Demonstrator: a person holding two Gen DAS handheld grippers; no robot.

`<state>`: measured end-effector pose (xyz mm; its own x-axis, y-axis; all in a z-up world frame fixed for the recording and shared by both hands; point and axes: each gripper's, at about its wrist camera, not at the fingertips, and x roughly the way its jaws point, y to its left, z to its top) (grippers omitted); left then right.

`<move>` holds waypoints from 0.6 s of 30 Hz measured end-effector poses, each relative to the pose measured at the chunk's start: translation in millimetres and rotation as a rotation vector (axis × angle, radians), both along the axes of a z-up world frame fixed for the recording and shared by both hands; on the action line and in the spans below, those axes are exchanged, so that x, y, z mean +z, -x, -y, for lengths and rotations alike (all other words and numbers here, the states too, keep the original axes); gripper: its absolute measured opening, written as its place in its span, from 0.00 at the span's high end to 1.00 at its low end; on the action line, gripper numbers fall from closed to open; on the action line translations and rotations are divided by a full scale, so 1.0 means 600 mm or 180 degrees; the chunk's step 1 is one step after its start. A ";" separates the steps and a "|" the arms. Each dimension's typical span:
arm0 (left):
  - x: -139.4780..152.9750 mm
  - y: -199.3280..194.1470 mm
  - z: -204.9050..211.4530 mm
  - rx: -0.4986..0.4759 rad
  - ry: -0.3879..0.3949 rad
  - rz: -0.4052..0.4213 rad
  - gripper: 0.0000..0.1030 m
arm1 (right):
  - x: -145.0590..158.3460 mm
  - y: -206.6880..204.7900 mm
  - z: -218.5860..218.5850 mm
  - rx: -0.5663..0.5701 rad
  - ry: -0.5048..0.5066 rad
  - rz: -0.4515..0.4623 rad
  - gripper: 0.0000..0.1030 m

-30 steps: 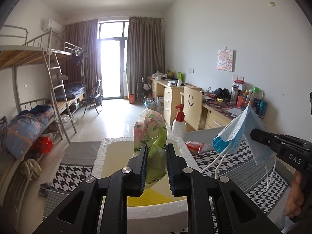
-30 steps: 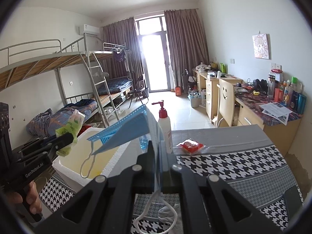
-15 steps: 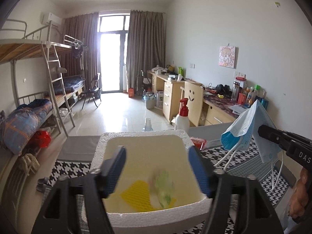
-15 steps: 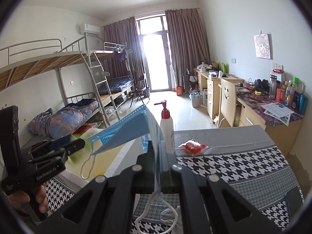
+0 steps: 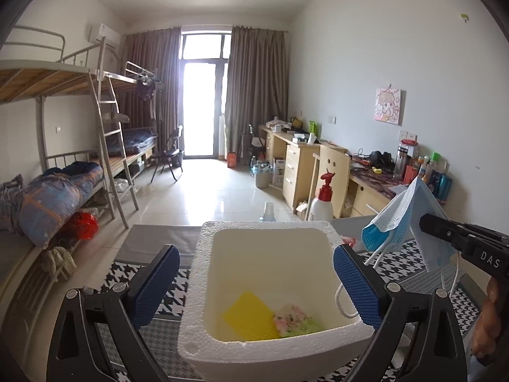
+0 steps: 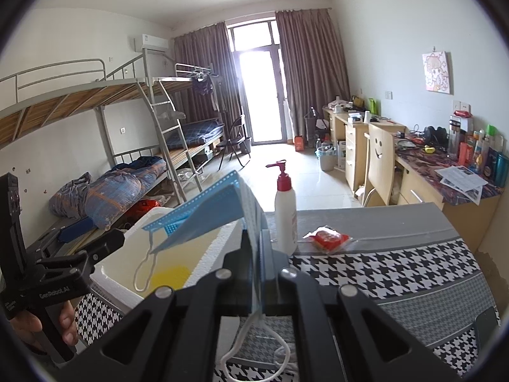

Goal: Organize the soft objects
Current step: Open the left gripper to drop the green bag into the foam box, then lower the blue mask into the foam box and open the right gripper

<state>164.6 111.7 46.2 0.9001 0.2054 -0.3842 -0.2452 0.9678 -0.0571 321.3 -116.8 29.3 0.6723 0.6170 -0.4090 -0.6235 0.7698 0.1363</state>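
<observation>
My left gripper point(image 5: 256, 281) is open and empty above the white foam box point(image 5: 203, 343). Inside the box lie a floral green tissue pack point(image 5: 294, 320) and a yellow sponge cloth point(image 5: 246, 316). My right gripper point(image 6: 253, 245) is shut on a blue face mask point(image 6: 203, 219), held in the air just right of the box; the mask also shows in the left wrist view point(image 5: 404, 222), with its ear loops hanging down. The left gripper also shows in the right wrist view point(image 6: 105, 242), and the box point(image 6: 114, 273) under it.
A white pump bottle with a red top point(image 6: 285, 210) and a red packet in clear wrap point(image 6: 329, 237) stand on the houndstooth table cloth point(image 6: 397, 273) behind the box. Bunk beds are at the left, desks at the right wall.
My left gripper opened and the floral tissue pack dropped into the foam box. My right gripper still holds the mask in about the same place.
</observation>
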 end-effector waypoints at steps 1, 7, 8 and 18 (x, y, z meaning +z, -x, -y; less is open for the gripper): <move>-0.001 0.001 -0.002 0.0015 -0.0008 -0.0003 0.05 | 0.001 0.001 -0.004 0.0019 0.0005 0.0006 0.95; -0.001 0.020 -0.016 0.0103 0.0045 0.0028 0.04 | 0.005 0.007 -0.023 0.0118 0.0013 0.0034 0.95; 0.000 0.023 -0.018 0.0114 0.0062 0.0042 0.04 | 0.005 0.008 -0.027 0.0136 0.0016 0.0032 0.95; 0.001 0.049 -0.035 0.0179 0.0049 0.0113 0.01 | 0.002 0.007 -0.067 0.0269 0.0080 -0.0023 0.94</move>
<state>135.4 132.9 47.0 0.9004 0.2503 -0.3558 -0.2967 0.9515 -0.0816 317.3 -76.7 30.7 0.6152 0.6610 -0.4297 -0.6855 0.7177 0.1225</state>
